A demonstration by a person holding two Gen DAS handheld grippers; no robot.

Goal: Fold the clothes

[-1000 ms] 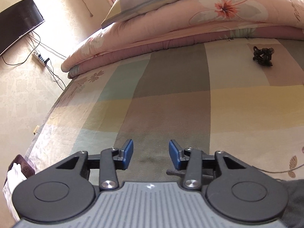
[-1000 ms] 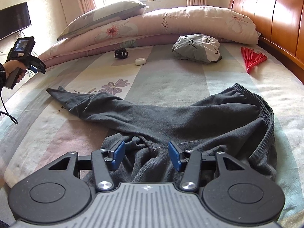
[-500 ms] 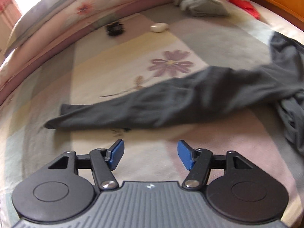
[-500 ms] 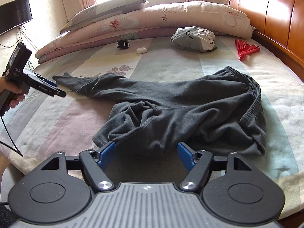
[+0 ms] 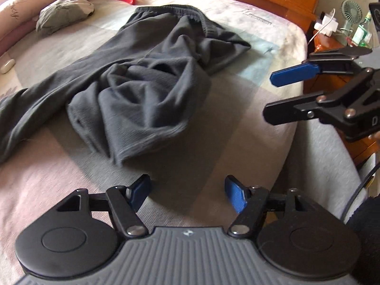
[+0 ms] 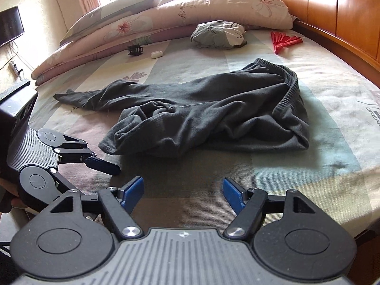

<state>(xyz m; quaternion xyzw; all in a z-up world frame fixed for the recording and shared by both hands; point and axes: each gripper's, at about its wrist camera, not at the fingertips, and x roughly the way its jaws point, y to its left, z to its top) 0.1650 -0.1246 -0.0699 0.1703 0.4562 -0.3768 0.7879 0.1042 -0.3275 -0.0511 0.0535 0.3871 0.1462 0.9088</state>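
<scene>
Left hand-held gripper [image 5: 187, 193] now swung in over near bed [image 6: 332, 166] edge, jaws just opened wider, apart, nothing between; earlier aimed at far pant leg tip. Dark trousers [image 6: 213, 118] crumpled mid-bed, one leg stretched left, unfolded. Right hand-held gripper [image 6: 182, 191] just short of near cloth edge, jaws apart and empty, wider than before. Likely setting up a two-handed grasp.

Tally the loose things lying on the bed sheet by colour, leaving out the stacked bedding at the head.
Dark grey: 1, the trousers
Grey-green: 1, the small cushion
Red: 1, the folding fan
White: 1, the small case
Black: 1, the hair clip
Total: 5
</scene>
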